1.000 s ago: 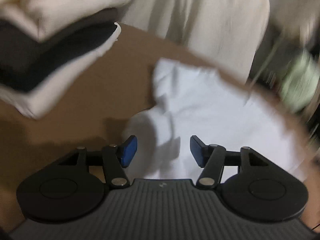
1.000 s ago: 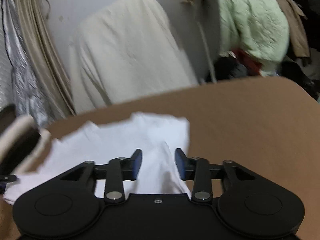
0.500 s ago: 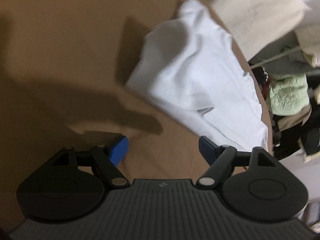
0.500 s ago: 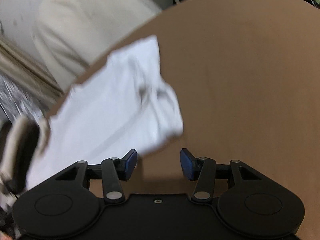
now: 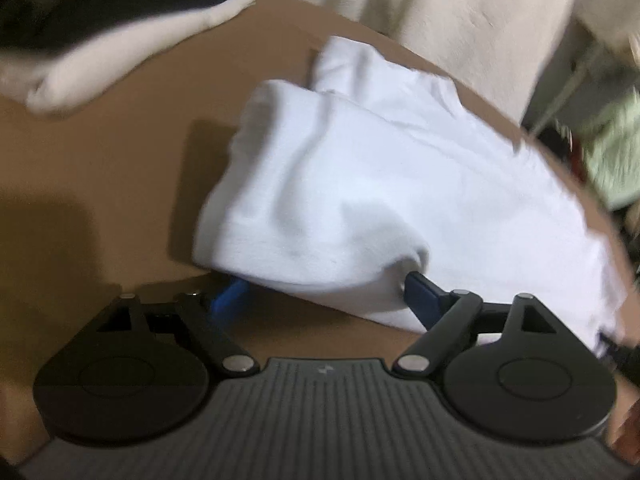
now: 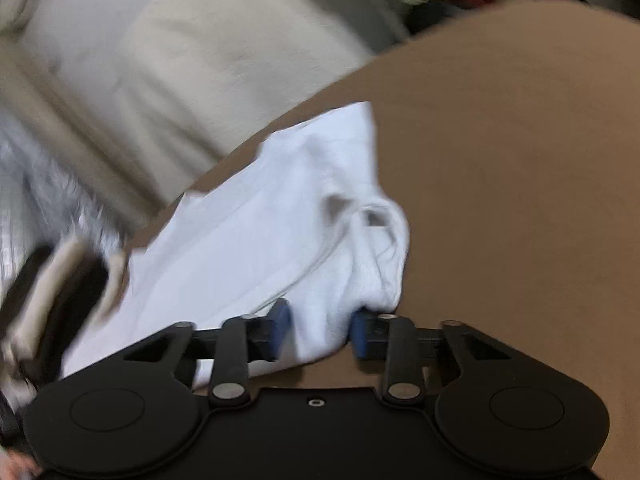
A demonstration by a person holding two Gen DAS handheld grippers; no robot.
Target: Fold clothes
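A white garment (image 5: 380, 184) lies crumpled and partly folded on the brown table (image 5: 104, 168). My left gripper (image 5: 324, 298) sits low at its near folded edge. Its jaws are opening wide, and the fold lies between the blue pads (image 5: 418, 296) without being pinched. In the right wrist view the same white garment (image 6: 256, 240) runs off to the left. My right gripper (image 6: 320, 332) is at its bunched near corner. Those jaws are closing, with a wad of cloth filling the gap between the pads (image 6: 362, 336).
A stack of folded cream and dark clothes (image 5: 100, 20) lies at the table's far left, also seen as the stack (image 6: 60, 280). A cream cover (image 6: 160, 60) hangs beyond the table edge. A pale green fluffy garment (image 5: 616, 152) is off to the right.
Both grippers dropped onto the garment. The left one left bare table and now straddles the near fold with wider jaws. The right jaws narrowed around the bunched corner.
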